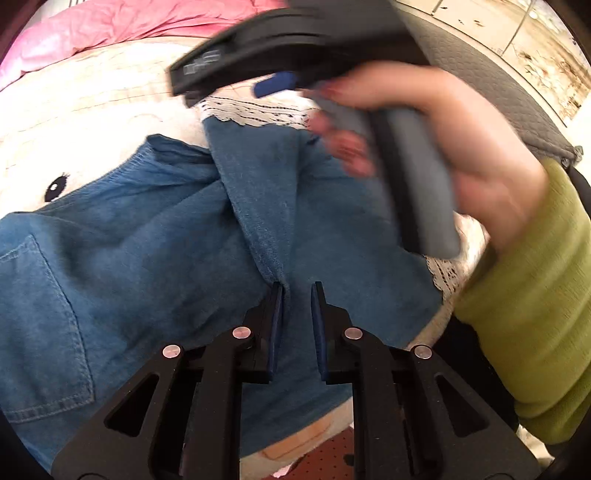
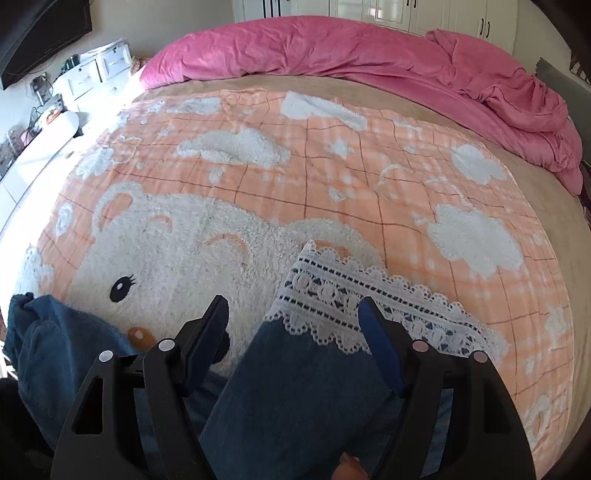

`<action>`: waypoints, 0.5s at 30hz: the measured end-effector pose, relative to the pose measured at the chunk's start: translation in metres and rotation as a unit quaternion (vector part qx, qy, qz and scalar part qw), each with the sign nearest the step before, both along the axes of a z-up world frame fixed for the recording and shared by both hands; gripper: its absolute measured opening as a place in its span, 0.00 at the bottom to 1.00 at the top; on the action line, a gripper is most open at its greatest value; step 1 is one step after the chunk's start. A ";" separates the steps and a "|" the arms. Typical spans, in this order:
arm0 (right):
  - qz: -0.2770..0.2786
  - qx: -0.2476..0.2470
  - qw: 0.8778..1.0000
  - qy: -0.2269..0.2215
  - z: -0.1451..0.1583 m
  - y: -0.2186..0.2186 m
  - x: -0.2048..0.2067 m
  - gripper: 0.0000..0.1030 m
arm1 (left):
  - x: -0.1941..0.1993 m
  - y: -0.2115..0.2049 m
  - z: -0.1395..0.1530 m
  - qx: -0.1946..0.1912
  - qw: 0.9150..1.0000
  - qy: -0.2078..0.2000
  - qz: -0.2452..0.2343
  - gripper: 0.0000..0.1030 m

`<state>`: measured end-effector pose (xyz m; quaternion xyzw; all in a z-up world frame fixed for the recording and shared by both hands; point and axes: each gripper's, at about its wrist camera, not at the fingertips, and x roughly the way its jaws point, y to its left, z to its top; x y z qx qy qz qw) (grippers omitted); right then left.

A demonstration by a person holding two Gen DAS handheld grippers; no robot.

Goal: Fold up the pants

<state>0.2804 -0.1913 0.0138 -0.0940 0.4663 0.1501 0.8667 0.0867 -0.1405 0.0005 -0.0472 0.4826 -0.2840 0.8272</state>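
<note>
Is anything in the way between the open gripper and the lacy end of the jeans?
Nothing visible is. The right gripper hangs with open jaws straight over the lace hem of the jeans, and only the bear blanket lies around it.

A bed [image 2: 229,79] fills the room, spread with a peach checked blanket [image 2: 369,166] showing white clouds and a bear. A pink duvet [image 2: 369,55] lies bunched from 11 to 2 o'clock. White cupboards [image 2: 388,13] with dark handles stand behind it at 12 o'clock. White drawers [image 2: 99,72] sit at 10 o'clock under a dark screen [image 2: 40,33]. Daylight brightens the left side.
</note>
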 end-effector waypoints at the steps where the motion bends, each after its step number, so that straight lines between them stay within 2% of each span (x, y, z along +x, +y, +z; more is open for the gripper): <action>1: 0.000 -0.008 1.000 0.002 -0.004 0.003 0.004 0.69 | 0.000 0.002 0.001 0.001 1.000 0.000 0.000 0.09; 3: -0.004 -0.037 0.999 0.004 -0.015 0.011 0.012 0.69 | 0.000 0.004 0.000 -0.002 1.000 0.003 0.002 0.09; 5: -0.004 -0.055 0.998 -0.008 -0.023 0.012 0.016 0.61 | 0.000 0.006 0.000 -0.007 1.000 0.006 0.004 0.09; 6: -0.006 -0.059 0.998 -0.009 -0.026 0.010 0.017 0.35 | 0.000 0.007 0.000 -0.008 1.000 0.007 0.004 0.09; 7: -0.001 -0.054 0.999 -0.008 -0.028 0.007 0.017 0.22 | 0.000 0.009 0.001 -0.009 1.000 0.005 0.006 0.09; 8: 0.003 -0.045 0.999 -0.009 -0.028 0.005 0.017 0.20 | 0.004 0.009 0.000 -0.009 1.000 0.004 0.008 0.09; 10: 0.003 -0.028 1.000 -0.014 -0.021 -0.003 0.013 0.10 | 0.004 0.013 0.002 -0.014 1.000 0.005 0.011 0.09; 12: -0.003 -0.005 1.000 -0.023 -0.009 -0.012 0.008 0.09 | 0.003 0.017 0.003 -0.017 1.000 0.002 0.018 0.09; 15: -0.021 0.026 0.999 -0.035 0.008 -0.031 -0.003 0.08 | 0.000 0.024 0.003 -0.013 1.000 -0.006 0.028 0.19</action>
